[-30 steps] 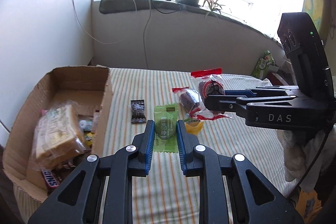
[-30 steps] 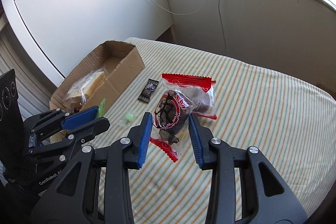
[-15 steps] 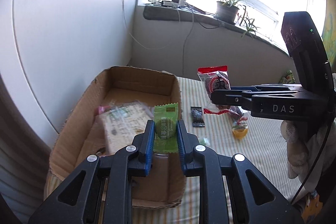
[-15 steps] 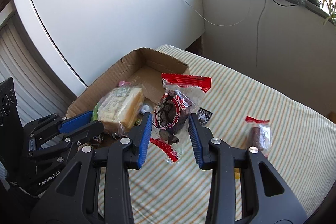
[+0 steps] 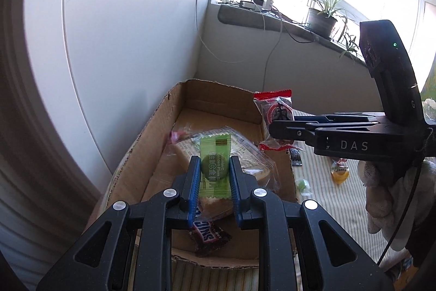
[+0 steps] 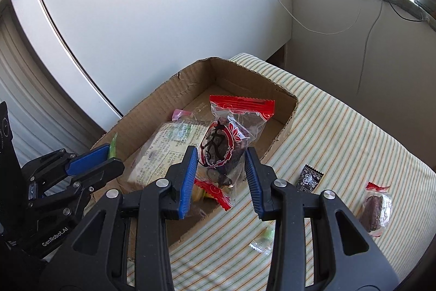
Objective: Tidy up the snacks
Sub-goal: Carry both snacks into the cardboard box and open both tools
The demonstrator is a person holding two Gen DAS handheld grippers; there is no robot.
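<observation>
Inside the cardboard box (image 5: 152,154), a dark wrapper (image 5: 208,235) reads "INS".

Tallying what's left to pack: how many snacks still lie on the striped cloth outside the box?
4 visible: small black sachet, red-ended clear pack holding a dark cake, pale green wrapped candy beside the cardboard box, and orange jelly cup. Others may be hidden.

Rough corrugated cardboard box (image 6: 152,100), glossy clear plastic wrapper (image 6: 231,127), striped woven cloth (image 6: 340,132).
</observation>
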